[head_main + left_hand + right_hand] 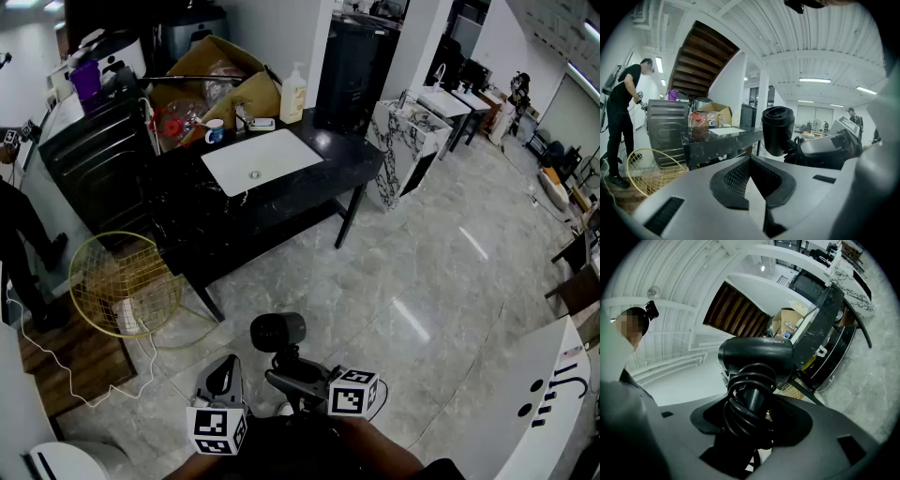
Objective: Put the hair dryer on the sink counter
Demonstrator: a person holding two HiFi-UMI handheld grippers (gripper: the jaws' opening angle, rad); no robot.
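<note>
The black hair dryer hangs low over the grey floor, barrel up, its cord wound round the handle. My right gripper is shut on that handle; in the right gripper view the hair dryer fills the space above the right gripper. My left gripper is just left of it, shut and holding nothing. In the left gripper view, the left gripper sees the hair dryer to its right. The black sink counter with its white basin stands some way ahead.
A gold wire basket sits on the floor left of the counter, with a white cable beside it. A cardboard box, a mug and a soap bottle crowd the counter's back. A person stands at far left. A marble block flanks the counter's right.
</note>
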